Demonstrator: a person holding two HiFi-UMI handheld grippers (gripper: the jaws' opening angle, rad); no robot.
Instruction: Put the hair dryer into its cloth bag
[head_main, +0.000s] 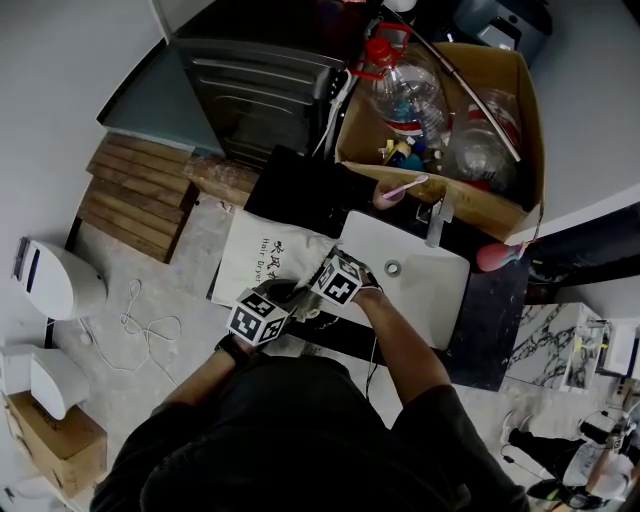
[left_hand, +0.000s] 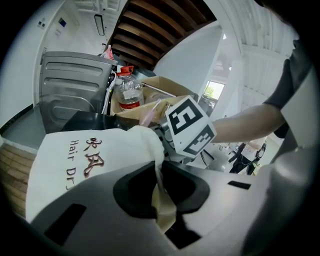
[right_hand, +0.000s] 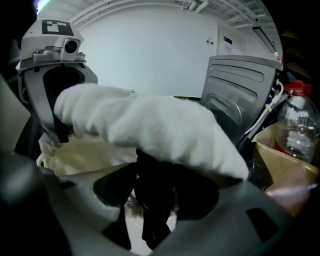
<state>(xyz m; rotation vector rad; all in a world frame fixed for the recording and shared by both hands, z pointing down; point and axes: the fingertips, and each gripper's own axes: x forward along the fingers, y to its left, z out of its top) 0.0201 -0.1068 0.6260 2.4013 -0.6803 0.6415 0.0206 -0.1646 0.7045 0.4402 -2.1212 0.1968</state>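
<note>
Two grippers meet at the mouth of a white cloth bag (head_main: 255, 255) on the dark counter (head_main: 300, 190), just left of the white sink (head_main: 425, 290), with a cardboard box (head_main: 500, 205) of clear plastic bottles standing behind the basin.

From my remote seat, the bag is bunched up and lifted at its open end. The left gripper (head_main: 272, 300) is clenched on the bag's rim: in its own view a fold of cream cloth (left_hand: 162, 205) runs down through the narrow gap between the jaws, and the rest of the bag (left_hand: 100, 150) spreads away to the left.

The right gripper (head_main: 322, 285) sits close against it, marker cubes almost touching. Its jaws stand wide and grasp the black end of the hair dryer (right_hand: 150, 175), which fills the space between them. The remainder of the hair dryer runs up under the white cloth (right_hand: 150, 125) and is covered by it, so I cannot see how far inside it reaches.

Print on the bag reads "Hair Dryer" in the head view, set beside brown Chinese characters. In the left gripper view only "Hair Dr" shows. A red-capped bottle (left_hand: 131, 92) in the box carries a label too small for me to read.
</note>
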